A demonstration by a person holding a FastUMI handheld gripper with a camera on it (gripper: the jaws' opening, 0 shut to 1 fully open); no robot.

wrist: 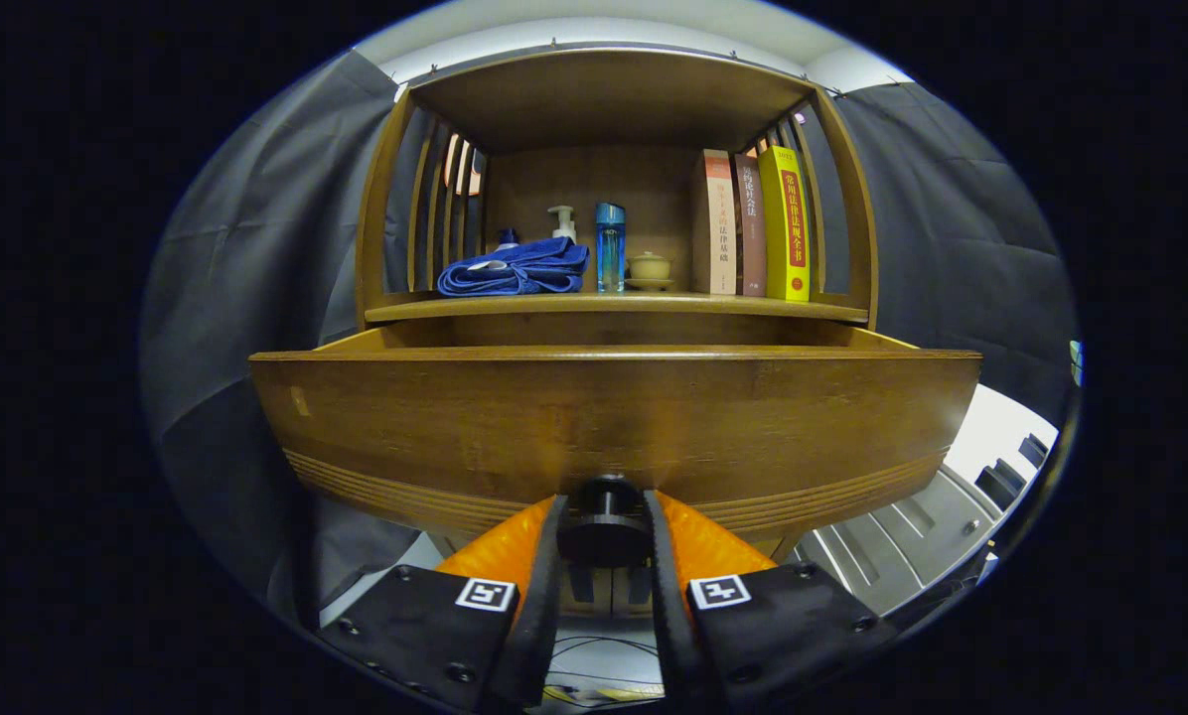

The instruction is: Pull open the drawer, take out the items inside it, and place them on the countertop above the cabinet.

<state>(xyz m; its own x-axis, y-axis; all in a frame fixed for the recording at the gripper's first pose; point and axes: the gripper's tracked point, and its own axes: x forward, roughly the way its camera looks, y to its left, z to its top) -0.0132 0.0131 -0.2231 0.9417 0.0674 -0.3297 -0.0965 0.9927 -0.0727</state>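
The wooden drawer [614, 417] stands pulled out toward me from the cabinet, its broad front panel right ahead of the fingers. A round dark knob [604, 521] at the lower middle of that panel sits between my two fingers, and my gripper [604, 516] is shut on it, both fingers pressing its sides. The drawer's inside is hidden behind the front panel. Above it runs the countertop [515, 308], a wooden shelf board.
On the countertop lie a folded blue towel [517, 269], a white pump bottle [562, 222], a blue bottle [610, 247], a small tan lidded pot [649, 268] and three upright books [753, 224]. Slatted wooden sides [435, 209] and a top board enclose the shelf.
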